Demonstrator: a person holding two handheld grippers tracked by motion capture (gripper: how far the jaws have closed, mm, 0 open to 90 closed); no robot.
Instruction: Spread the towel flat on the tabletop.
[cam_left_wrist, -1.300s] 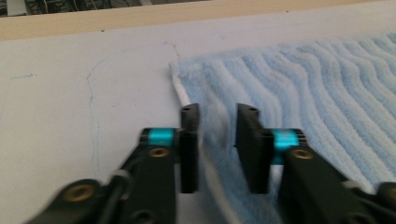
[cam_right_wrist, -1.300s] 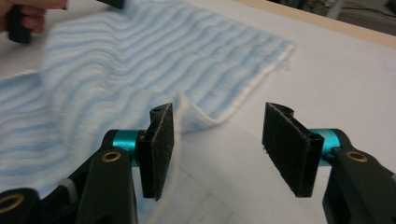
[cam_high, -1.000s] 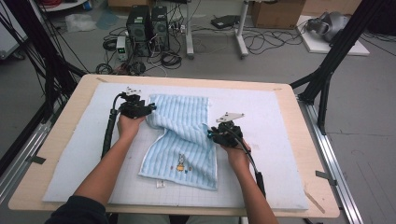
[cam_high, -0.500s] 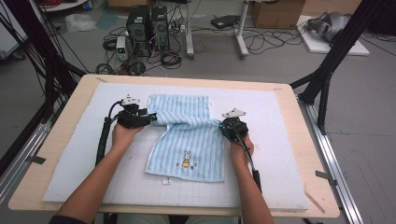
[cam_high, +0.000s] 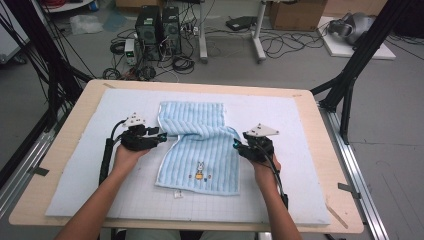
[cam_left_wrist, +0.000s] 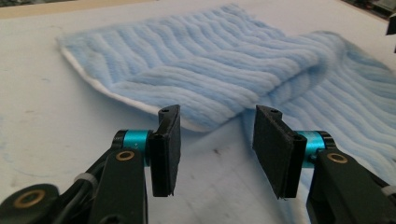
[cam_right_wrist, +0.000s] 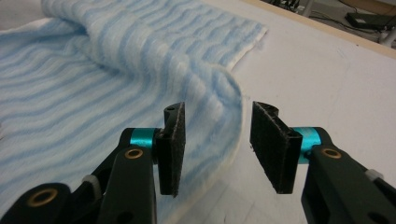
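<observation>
Light blue striped towel (cam_high: 200, 145) is lying in the middle of the white mat (cam_high: 75, 195), on the wooden table (cam_high: 330, 150). A raised fold is running across its middle; the far part and the near part, with a small printed figure, are lying flat. Judging by that ridge, the fold or smoothing is only partly done and the crease is yet to be flattened or carried over.

Left gripper (cam_high: 161, 136) is sitting at the towel's left edge, right gripper (cam_high: 238, 146) at the right edge. Right jaws have just been opening and are standing apart, cloth edge just beyond them, nothing pinched. Left jaws have been closing a little yet are gaping, empty.

Left gripper view is showing the towel's white underside under the rolled fold; the high view is giving the whole layout instead.
</observation>
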